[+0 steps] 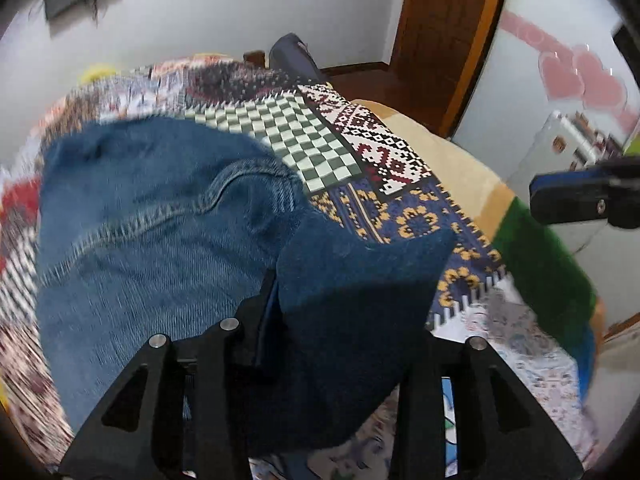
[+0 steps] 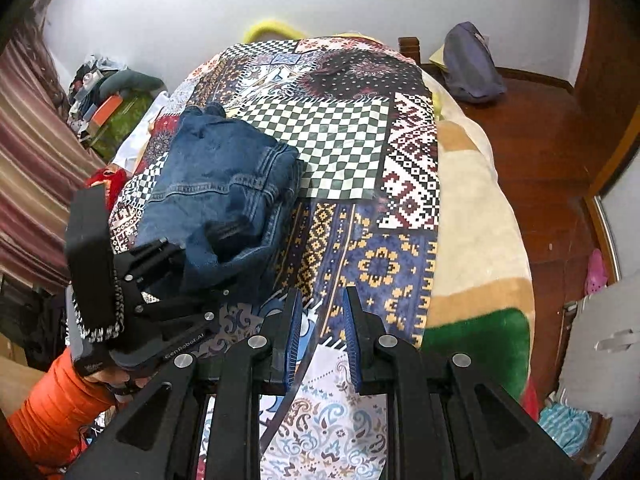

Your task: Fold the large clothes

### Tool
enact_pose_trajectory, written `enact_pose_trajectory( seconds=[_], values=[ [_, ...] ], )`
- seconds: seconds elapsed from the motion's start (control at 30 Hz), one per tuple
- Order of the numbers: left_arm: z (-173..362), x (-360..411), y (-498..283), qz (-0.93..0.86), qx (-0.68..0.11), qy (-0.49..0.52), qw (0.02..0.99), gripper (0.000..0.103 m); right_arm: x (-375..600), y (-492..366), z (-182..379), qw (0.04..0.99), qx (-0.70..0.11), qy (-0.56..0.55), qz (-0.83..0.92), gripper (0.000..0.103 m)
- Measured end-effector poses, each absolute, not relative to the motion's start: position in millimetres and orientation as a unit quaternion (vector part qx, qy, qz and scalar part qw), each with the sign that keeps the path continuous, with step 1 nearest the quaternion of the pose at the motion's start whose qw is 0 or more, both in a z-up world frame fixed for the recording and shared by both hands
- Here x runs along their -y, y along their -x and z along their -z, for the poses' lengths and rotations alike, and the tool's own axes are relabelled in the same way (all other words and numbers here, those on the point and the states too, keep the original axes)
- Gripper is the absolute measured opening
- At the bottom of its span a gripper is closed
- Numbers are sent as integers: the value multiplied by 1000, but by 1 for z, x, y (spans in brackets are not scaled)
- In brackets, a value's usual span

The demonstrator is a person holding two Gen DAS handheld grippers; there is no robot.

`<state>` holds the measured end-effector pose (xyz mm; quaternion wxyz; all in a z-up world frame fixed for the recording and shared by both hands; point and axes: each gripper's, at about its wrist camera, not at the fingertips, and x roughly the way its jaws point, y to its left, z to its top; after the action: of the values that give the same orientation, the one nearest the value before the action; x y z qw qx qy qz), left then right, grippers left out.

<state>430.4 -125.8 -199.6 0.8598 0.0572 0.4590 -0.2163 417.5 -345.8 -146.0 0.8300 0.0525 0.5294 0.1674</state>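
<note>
A pair of blue denim jeans [image 2: 224,188] lies bunched and partly folded on the patchwork bedspread [image 2: 340,136], left of centre. My left gripper [image 2: 188,280] is shut on a dark blue fold of the jeans [image 1: 352,280], which drapes over its fingers in the left wrist view. The lighter denim with orange stitching [image 1: 152,208] spreads out to the left of that fold. My right gripper [image 2: 320,312] is open and empty, with blue pads, above the bedspread just right of the jeans. It also shows at the right edge of the left wrist view [image 1: 580,196].
The bed carries a beige and green blanket [image 2: 480,240] along its right side. A wooden floor [image 2: 540,128] and a dark bag [image 2: 472,64] lie beyond. Clutter and a striped curtain [image 2: 36,160] stand at the left. A wooden door [image 1: 440,32] is at the far right.
</note>
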Motion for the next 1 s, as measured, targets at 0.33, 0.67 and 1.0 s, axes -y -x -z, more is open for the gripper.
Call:
enact_pose_trajectory(
  seconds=[0.33,0.67,1.0],
  values=[
    [150,91,-382,248,-438,-28,864,66,315,-408,135,833,-515,-34,-200,16],
    [135,-24,-400,113,-429,-5,896,89,229,-430,142,818,-516,8,-253,16],
    [219,-36,-388,90,-503,-33,859,103,187,-448,222,799,-544,117,-230,16]
  ],
)
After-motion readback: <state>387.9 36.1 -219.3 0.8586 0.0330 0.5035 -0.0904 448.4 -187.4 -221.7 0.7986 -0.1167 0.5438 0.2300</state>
